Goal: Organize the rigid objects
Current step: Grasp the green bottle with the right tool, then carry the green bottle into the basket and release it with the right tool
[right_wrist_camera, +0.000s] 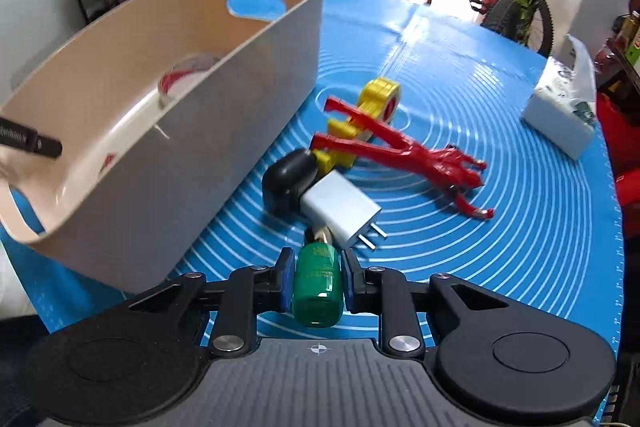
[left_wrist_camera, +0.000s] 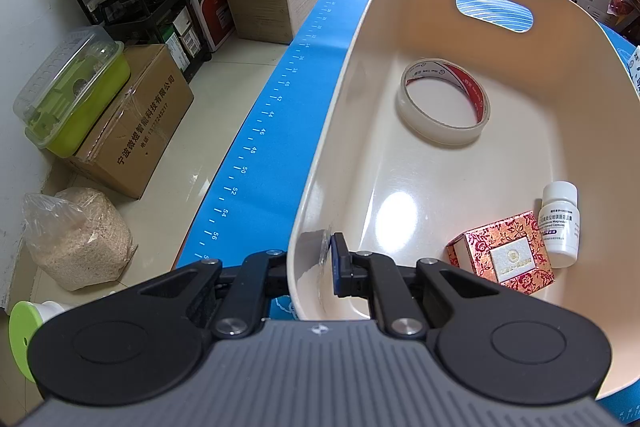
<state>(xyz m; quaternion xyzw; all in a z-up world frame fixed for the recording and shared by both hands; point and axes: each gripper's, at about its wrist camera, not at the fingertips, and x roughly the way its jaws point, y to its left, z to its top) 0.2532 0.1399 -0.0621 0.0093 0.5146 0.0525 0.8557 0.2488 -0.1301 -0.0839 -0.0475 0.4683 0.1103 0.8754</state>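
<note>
Left wrist view: the left gripper [left_wrist_camera: 310, 269] is clamped on the near rim of the cream plastic basket [left_wrist_camera: 340, 115], one pad inside the wall and the other outside. Inside lie a roll of clear tape [left_wrist_camera: 442, 105], a red patterned box [left_wrist_camera: 502, 253] and a white pill bottle [left_wrist_camera: 560, 223] just beside it.

Right wrist view: the right gripper [right_wrist_camera: 314, 281] is closed on a small green bottle [right_wrist_camera: 318, 287] over the blue mat [right_wrist_camera: 520, 227]. Just beyond lie a white plug adapter [right_wrist_camera: 340, 207], a black object [right_wrist_camera: 290, 173] and a red-and-yellow toy [right_wrist_camera: 392, 135], beside the basket.

Glossy smooth plastic basin [left_wrist_camera: 352, 131]; shiny green bottle [right_wrist_camera: 316, 287]; matt blue mat [right_wrist_camera: 480, 227].
</note>
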